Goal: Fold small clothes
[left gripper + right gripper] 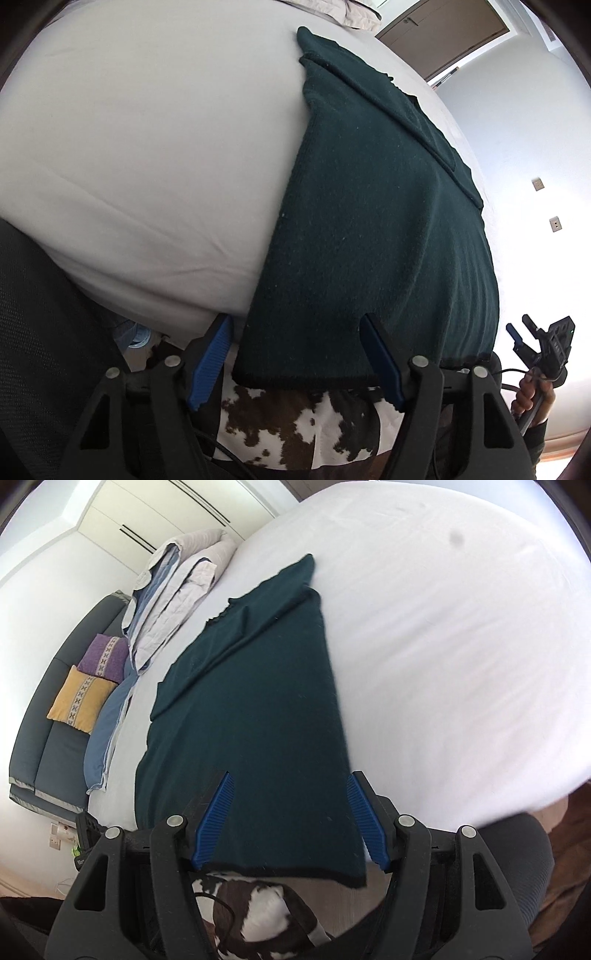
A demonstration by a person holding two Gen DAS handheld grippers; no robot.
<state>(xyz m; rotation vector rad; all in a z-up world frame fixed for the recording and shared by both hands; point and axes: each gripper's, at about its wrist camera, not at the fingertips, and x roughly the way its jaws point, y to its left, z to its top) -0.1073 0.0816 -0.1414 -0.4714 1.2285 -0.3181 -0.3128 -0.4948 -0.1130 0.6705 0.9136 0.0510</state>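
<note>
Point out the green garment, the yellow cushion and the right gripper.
green garment (258, 709), right wrist view, middle of the folded body.
yellow cushion (79, 698), right wrist view, its patterned centre strip.
right gripper (290, 819), right wrist view, midway between its blue fingertips.

A white-sheeted bed (443, 646) fills the bright room, with a grey sofa (44, 746) bearing purple and yellow cushions, white wardrobes (155, 513) and a wooden door (443, 33).

Both wrist views close, angled down over bed (129, 147) edge, sharing green garment (369, 221).
</note>
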